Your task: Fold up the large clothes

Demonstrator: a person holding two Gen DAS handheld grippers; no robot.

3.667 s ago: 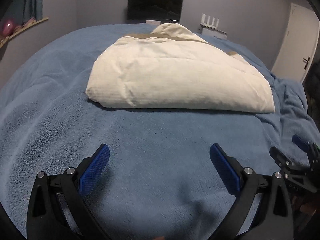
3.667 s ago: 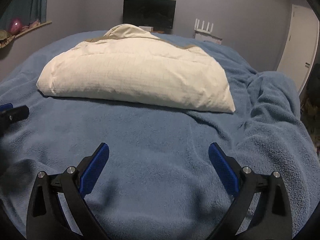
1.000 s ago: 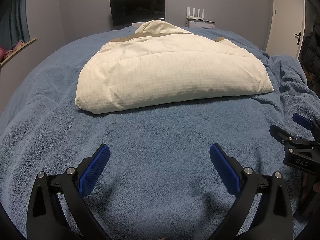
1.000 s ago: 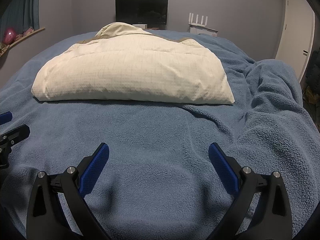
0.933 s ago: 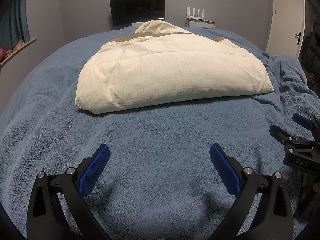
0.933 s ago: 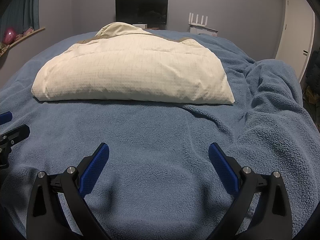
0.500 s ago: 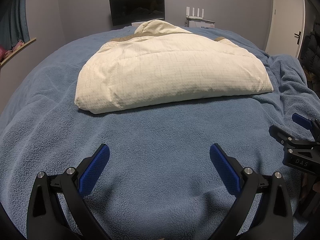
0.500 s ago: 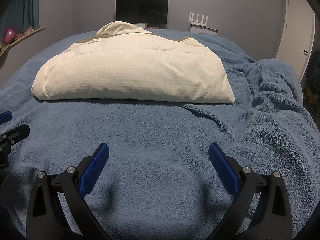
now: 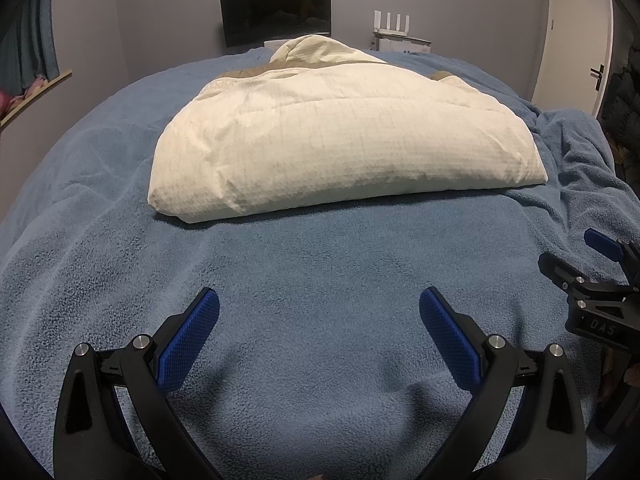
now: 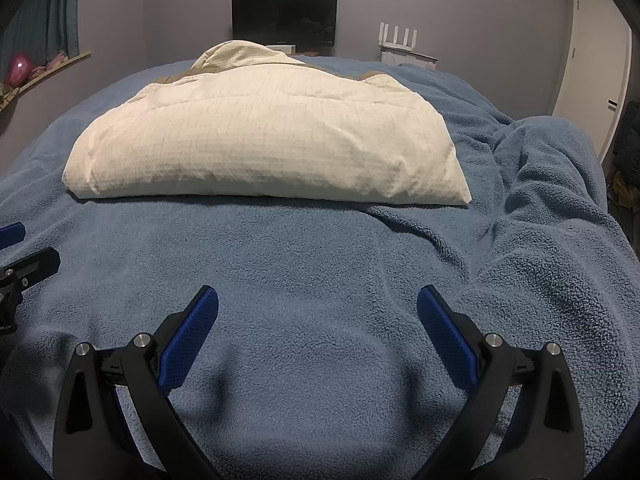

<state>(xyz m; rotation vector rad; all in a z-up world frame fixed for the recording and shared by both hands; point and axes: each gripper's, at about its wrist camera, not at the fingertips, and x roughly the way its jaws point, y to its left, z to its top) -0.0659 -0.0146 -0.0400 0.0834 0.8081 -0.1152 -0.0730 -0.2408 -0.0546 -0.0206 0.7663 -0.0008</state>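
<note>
A cream padded jacket [image 9: 340,148] lies folded into a thick bundle on the blue fleece blanket [image 9: 312,264], its hood at the far end. It also shows in the right wrist view [image 10: 264,148]. My left gripper [image 9: 319,328] is open and empty, held low over the blanket well short of the jacket's near edge. My right gripper [image 10: 317,326] is open and empty too, at the same distance. Each gripper shows at the edge of the other's view: the right one [image 9: 600,280] and the left one [image 10: 24,260].
The blanket [image 10: 540,220] is rumpled into folds on the right side. A dark monitor [image 9: 276,12] and a white router [image 9: 392,26] stand at the far wall. A white door [image 10: 592,60] is at the right, a windowsill with curtain [image 10: 48,32] at the left.
Since 3.7 s ago both grippers have swung to face the jacket more squarely. Over the last second nothing has visibly moved.
</note>
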